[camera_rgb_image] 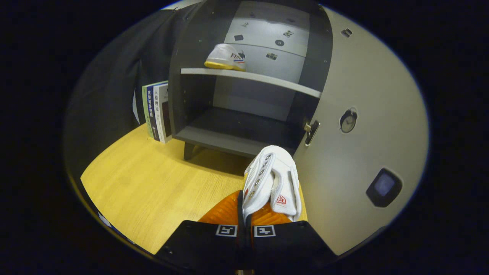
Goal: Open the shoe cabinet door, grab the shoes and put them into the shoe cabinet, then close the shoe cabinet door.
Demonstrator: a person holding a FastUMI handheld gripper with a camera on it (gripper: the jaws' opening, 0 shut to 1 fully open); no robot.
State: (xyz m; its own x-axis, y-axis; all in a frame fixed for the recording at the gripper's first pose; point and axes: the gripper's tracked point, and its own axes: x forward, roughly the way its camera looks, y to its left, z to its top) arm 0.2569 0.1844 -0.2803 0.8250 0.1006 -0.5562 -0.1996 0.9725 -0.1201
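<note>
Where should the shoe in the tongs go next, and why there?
Probably forward into the cabinet's empty lower compartment. The tongs are shut on the white shoe, the door stands open, and the other shoe already sits on the upper shelf.

Handheld two-finger gripper (244, 208), seen from the camera riding on it.

Two broad, flat black plates (206, 244) sit side by side nearest the camera, each angling outward like a wedge, with a thin dark seam running between them. Each plate carries a small square marker (226, 230) of black blocks on white, set right beside the seam, one on either side. A small round screw head shows near the outer corner of the left plate. Ahead of the plates the two fingers (225, 212) reach forward close together; their surfaces are ribbed with a fine crosshatch texture.
</note>
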